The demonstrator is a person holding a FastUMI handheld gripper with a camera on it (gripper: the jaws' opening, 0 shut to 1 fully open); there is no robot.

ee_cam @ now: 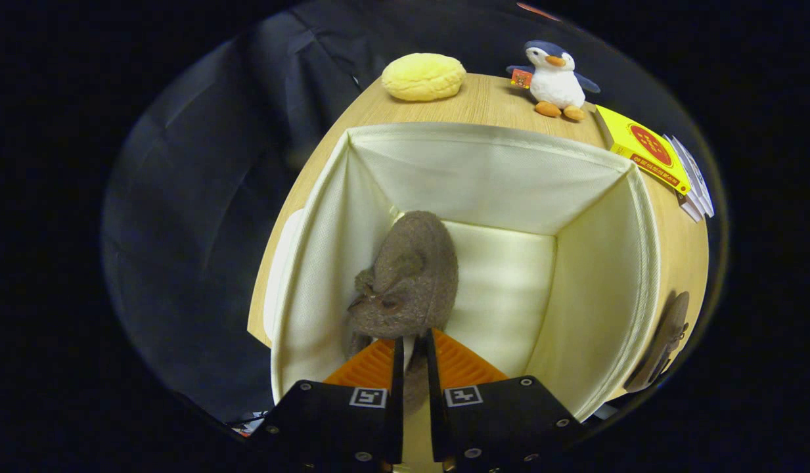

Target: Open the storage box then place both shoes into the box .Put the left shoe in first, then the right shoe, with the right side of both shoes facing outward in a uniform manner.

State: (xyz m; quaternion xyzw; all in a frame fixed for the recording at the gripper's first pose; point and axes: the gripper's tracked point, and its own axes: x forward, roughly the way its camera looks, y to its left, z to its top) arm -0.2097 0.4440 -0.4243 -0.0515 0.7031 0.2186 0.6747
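- the gripper (412,355) hangs over the open box (641,263) and points down into it.
- its two fingers are close together and pinch the back end of a brown fuzzy shoe (408,282). a thin bit of the shoe shows in the small gap between them.
- the shoe is inside the box, on the side near the left wall. it stretches away from the fingers toward the far wall. i cannot tell if it rests on the bottom or hangs a bit above it.
- the box is made of pale cream cloth. its top is open and the floor beside the shoe is bare.
- a second brown shoe (664,341) lies outside the box, on the table (490,98), just beside the right wall.
- the table is light wood.
- beyond the box, on the far part of the table, sits a soft yellow cushion (424,77).
- near it stands a toy penguin (554,79) with orange feet.
- a yellow packet (644,154) lies by the far right corner of the box, with some white sheets (697,187) next to it.
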